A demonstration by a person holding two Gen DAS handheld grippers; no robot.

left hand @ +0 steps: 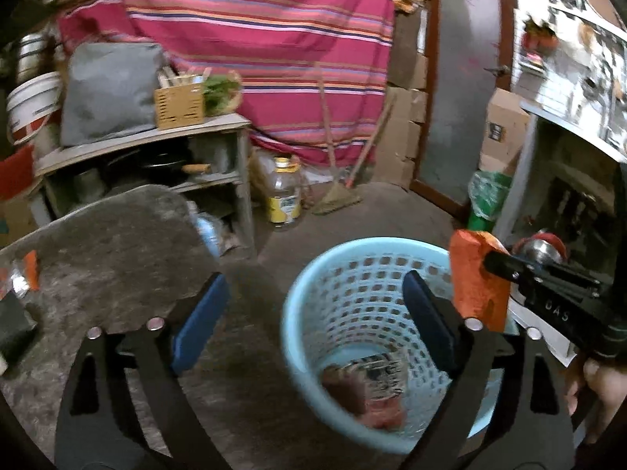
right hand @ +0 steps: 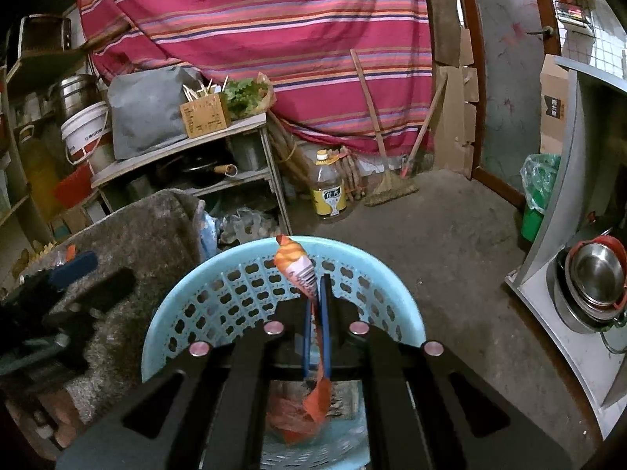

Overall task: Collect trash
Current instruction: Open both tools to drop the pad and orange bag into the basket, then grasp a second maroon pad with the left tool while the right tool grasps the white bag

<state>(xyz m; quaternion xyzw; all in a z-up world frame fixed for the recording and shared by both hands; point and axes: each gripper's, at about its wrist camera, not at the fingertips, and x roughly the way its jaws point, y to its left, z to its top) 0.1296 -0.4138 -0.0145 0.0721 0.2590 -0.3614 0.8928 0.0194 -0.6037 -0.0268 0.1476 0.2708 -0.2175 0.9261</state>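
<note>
Cluttered storeroom, striped cloth [right hand: 250,19] hung behind, concrete floor [right hand: 450,243] underfoot. Blue basket [right hand: 352,262] stood directly below right gripper [right hand: 318,293]. Right gripper was fully closed on orange wrapper [right hand: 294,262]; wrapper's long axis ran along fingers, tip ahead over far rim, tail hanging beneath over basket's inside. Release judged next: straight drop. Left gripper [left hand: 315,313] stood wide apart, nothing between fingers, beside right one, aimed down over near rim. Discarded wrappers [left hand: 372,391] lay on basket bottom. Both grippers tilted downward.
</note>
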